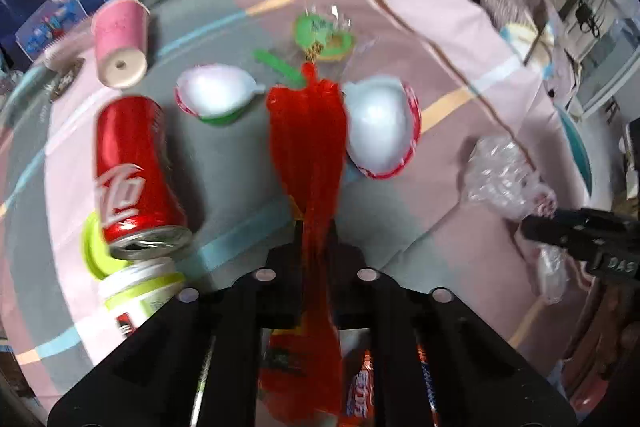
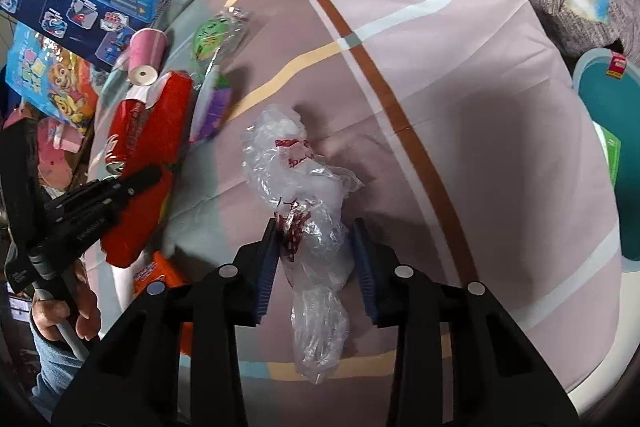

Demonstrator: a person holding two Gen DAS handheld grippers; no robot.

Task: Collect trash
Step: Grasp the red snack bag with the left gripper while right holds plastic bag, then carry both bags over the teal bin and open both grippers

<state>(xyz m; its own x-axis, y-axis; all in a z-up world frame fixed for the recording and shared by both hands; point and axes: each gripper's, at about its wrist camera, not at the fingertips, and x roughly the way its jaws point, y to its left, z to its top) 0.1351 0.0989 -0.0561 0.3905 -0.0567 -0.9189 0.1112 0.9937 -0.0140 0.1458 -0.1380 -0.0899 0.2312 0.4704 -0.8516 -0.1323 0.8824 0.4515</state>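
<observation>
- The left gripper (image 1: 316, 227) is pinched tight on a red wrapper (image 1: 308, 131), which runs up between its jaws.
- The right gripper (image 2: 316, 247) stands partly open around a crumpled clear plastic bag (image 2: 296, 179); the left pad touches it, the right pad seems just clear, so I cannot call it held.
- Both pieces lie on the striped bedsheet (image 2: 460, 67); more trash sits near the wrapper: a red can (image 1: 132, 175), a pink paper cup (image 1: 120, 39), two white foil lids (image 1: 218, 99).
- A teal bin (image 2: 612, 163) shows at the right edge, probably the destination.
- To do this well, I'd close the right jaws fully on the bunched middle before lifting, since thin film slips, and raise the wrapper straight to avoid nudging the can.
</observation>
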